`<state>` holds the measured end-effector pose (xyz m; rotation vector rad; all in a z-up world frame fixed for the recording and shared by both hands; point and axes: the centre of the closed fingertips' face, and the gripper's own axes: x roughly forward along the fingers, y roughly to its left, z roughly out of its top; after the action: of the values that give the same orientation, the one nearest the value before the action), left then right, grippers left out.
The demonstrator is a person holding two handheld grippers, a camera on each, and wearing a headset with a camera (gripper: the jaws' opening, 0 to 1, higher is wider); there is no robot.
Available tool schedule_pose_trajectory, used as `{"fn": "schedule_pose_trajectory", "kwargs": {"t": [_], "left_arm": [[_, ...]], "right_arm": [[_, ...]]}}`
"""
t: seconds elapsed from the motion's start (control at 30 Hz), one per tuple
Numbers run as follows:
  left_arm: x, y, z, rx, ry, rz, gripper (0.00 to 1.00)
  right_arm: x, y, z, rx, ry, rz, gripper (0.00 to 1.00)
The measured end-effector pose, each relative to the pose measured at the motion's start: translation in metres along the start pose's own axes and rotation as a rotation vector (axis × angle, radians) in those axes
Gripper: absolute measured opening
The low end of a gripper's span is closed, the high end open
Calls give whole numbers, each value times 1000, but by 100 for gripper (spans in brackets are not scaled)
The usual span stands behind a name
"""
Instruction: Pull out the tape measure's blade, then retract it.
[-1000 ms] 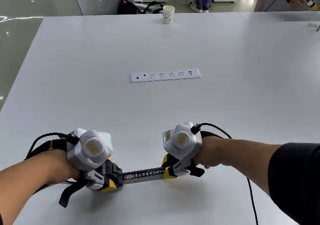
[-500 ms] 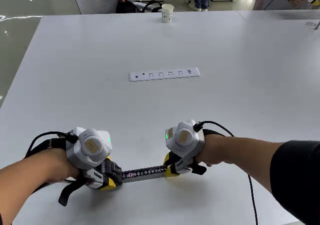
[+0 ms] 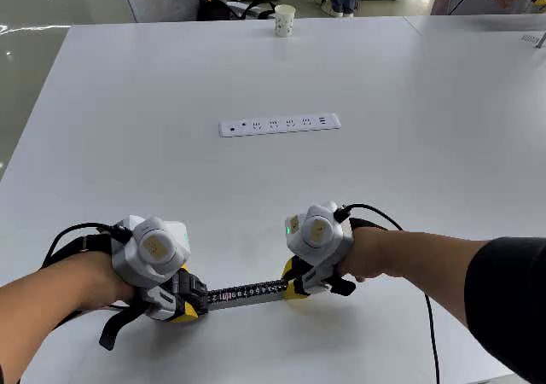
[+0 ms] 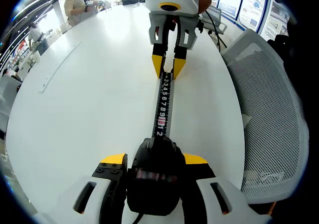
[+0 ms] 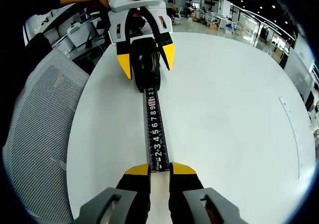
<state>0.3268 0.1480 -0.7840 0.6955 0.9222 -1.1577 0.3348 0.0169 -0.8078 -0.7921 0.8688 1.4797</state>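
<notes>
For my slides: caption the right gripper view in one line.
Right claw pinches the end of the extended blade; left claw holds the black tape measure case opposite.

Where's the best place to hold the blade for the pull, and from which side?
Grip the blade at its free tip, end-on along its length, as the right gripper does: it runs flat and straight from the case in the left gripper, so an in-line pull shouldn't kink it.
</notes>
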Motion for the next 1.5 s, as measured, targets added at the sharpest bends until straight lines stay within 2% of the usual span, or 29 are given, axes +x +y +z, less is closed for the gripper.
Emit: {"fn": "schedule_pose_trajectory", "kwargs": {"t": [1.5], "left_arm": [[1, 1, 0, -3, -4, 0, 37]], "right_arm": [[-10, -1, -18, 28, 10, -9, 9]]}}
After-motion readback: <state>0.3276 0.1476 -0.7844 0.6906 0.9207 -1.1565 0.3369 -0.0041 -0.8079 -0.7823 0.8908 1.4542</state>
